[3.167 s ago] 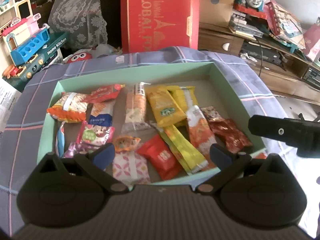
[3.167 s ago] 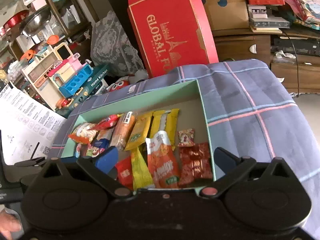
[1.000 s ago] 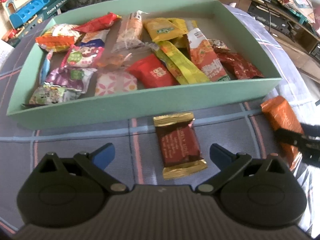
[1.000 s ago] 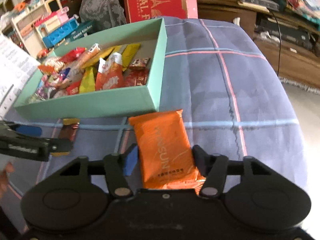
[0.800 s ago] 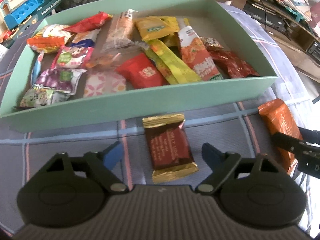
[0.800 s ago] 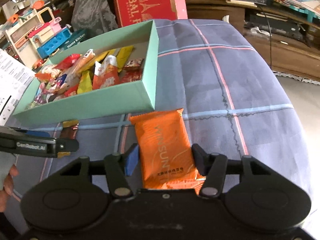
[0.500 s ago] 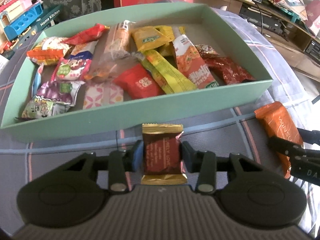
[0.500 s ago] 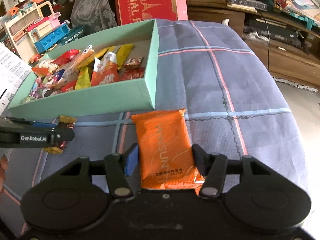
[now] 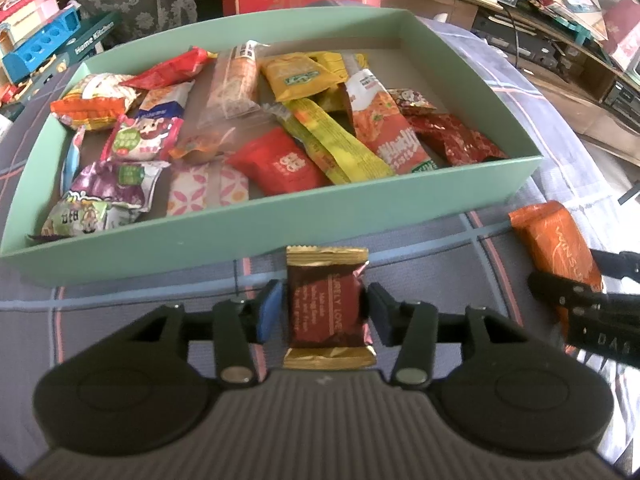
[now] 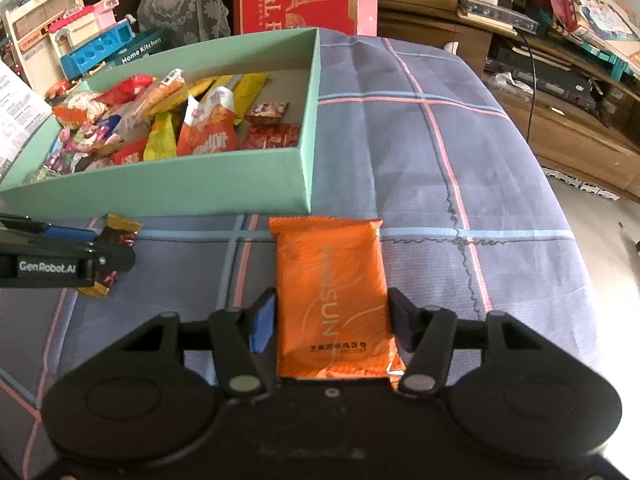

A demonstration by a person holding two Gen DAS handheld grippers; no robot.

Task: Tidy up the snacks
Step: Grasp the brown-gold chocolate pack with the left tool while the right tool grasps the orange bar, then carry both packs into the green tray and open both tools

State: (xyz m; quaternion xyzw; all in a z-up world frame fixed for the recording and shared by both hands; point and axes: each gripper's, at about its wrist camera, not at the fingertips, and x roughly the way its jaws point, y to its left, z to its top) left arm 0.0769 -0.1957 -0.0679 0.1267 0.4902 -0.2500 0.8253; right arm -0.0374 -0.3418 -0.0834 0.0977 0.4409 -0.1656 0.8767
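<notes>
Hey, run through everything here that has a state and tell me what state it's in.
Green box: open, lidless, holding many snacks.
Brown snack: outside the box, clamped in left gripper.
Orange snack: outside the box, between right gripper pads, jaws opening.

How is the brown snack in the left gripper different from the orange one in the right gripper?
The brown snack is dark red-brown with gold crimped ends; the orange pack is plain orange all over. The brown snack is narrower, the orange pack wider and longer. Both lie outside the green box, each between a gripper's fingers.
</notes>
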